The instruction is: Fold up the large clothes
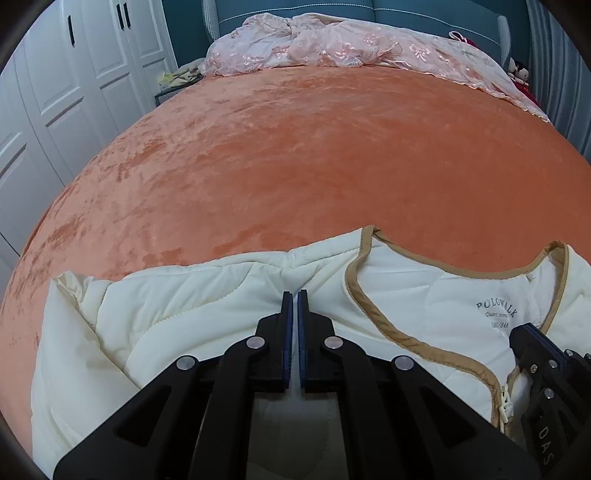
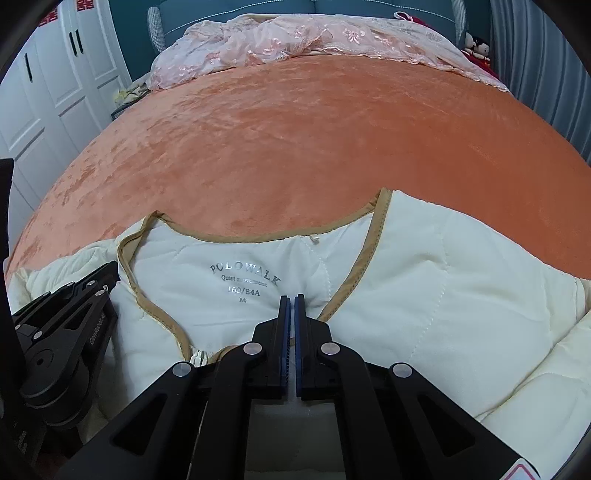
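Observation:
A cream quilted jacket (image 1: 207,317) with tan trim lies on the near part of the orange bed cover (image 1: 295,155), neck opening away from me and the printed inner label (image 2: 243,280) showing. My left gripper (image 1: 295,293) is shut, and its tips pinch a pucker of fabric at the jacket's left shoulder. My right gripper (image 2: 294,297) is shut on the jacket (image 2: 424,280) just beside the tan neckline edge on the right front. Each gripper also shows in the other's view: the right gripper (image 1: 532,339) at the zipper side, the left gripper (image 2: 107,273) at the far left.
A pink lace cover (image 1: 332,48) is bunched at the head of the bed against a blue headboard (image 1: 406,11). White wardrobe doors (image 1: 55,92) stand to the left, and a doll (image 1: 519,70) sits at the far right. Broad orange bed surface stretches beyond the jacket.

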Action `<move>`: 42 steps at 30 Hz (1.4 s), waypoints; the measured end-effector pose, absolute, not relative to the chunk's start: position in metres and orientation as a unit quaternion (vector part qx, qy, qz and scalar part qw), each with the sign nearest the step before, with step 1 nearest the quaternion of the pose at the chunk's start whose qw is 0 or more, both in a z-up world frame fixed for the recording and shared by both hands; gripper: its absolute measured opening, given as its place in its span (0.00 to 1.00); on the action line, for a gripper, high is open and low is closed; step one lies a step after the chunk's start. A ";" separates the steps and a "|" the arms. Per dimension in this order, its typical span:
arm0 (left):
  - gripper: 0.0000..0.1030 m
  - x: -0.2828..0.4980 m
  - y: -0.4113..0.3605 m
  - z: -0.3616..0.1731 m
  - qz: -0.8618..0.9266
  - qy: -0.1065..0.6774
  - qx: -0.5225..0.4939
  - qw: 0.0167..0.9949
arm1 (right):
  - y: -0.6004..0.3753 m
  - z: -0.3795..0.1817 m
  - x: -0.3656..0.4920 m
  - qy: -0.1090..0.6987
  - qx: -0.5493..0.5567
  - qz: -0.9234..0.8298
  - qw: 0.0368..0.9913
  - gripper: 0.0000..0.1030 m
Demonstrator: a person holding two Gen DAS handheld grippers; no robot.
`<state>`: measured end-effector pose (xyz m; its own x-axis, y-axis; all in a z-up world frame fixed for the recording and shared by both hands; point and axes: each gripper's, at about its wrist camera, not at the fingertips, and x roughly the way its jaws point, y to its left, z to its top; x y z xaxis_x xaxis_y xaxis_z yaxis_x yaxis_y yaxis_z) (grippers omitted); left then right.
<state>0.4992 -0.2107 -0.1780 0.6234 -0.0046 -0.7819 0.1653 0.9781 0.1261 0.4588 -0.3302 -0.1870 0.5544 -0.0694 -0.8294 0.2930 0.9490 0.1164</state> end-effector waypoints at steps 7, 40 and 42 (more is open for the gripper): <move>0.01 0.498 -0.211 -0.179 -0.044 0.423 0.093 0.900 | -0.344 -0.187 0.448 0.429 0.177 -0.085 0.882 0.00; 0.77 0.390 -0.099 -0.145 -0.036 0.433 0.031 0.900 | -0.310 -0.130 0.323 0.409 0.140 -0.099 0.896 0.19; 0.76 0.380 -0.089 -0.138 -0.039 0.430 0.013 0.902 | -0.307 -0.118 0.303 0.408 0.136 -0.078 0.900 0.20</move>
<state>0.3804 -0.0888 -0.1379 0.6275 -0.0593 -0.7764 0.0822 0.9966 -0.0096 0.3027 -0.3068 -0.1182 0.6554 -0.0289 -0.7547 0.2502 0.9512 0.1808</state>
